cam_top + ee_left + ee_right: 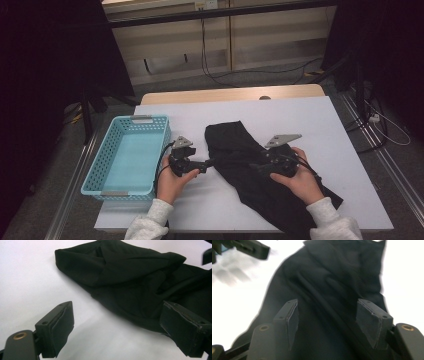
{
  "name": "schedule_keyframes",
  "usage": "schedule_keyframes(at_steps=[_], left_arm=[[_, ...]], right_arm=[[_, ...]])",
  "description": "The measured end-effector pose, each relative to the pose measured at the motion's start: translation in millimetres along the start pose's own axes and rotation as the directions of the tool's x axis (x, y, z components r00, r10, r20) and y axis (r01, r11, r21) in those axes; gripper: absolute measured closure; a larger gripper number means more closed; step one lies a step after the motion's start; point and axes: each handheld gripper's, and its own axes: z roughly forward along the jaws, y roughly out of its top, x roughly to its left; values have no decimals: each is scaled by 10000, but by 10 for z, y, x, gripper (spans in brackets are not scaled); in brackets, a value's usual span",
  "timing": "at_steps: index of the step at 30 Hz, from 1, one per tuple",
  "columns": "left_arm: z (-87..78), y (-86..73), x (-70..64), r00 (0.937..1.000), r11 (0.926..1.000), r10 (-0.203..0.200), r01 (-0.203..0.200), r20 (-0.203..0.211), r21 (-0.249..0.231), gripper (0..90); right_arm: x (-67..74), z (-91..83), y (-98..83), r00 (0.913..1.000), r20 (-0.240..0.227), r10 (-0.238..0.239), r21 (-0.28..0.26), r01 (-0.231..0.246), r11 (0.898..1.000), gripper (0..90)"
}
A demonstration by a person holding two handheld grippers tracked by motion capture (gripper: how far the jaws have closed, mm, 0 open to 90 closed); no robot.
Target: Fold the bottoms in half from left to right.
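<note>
Blue basket point(131, 155) sits left of black cloth point(250, 165), apart. My L gripper point(206, 163) at cloth's left edge, jaws wide, nothing between. My R gripper point(256, 166) over cloth's middle, jaws apart, gripping nothing; folds clearer in gripper views.

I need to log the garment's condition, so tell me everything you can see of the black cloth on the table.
The black cloth is a soft, matte, plain fabric, loosely folded over itself with rumpled creases. It lies flat on the white table, running diagonally from mid-table to the near right edge. The right gripper hovers over it, jaws open; the left gripper sits at its left edge, also open.
</note>
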Motion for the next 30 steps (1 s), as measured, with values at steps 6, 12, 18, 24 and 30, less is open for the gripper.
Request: schedule_keyframes(at_steps=[6, 12, 18, 24, 30], left_arm=[[116, 6, 0, 9999, 9995, 15, -10, -165, 311, 138], [211, 8, 53, 9993, 9984, -174, 191, -333, 531, 158], [335, 52, 58, 9984, 9980, 85, -50, -560, 627, 174], [453, 102, 64, 9970, 9986, -10, 51, -773, 526, 172], [561, 180, -55, 9952, 9975, 47, 23, -982, 708, 306]], right_arm=[[-164, -198, -232, 9969, 582, 533, 27, -536, 9986, 339], [-304, -422, -404, 9905, 1033, 911, -173, -898, 9958, 328], [-370, -560, -554, 9842, 1287, 1218, -194, -1203, 9925, 317], [-395, -643, -643, 9801, 1435, 1372, -248, -1350, 9905, 319], [-367, -685, -677, 9789, 1565, 1315, -224, -1296, 9913, 321]])
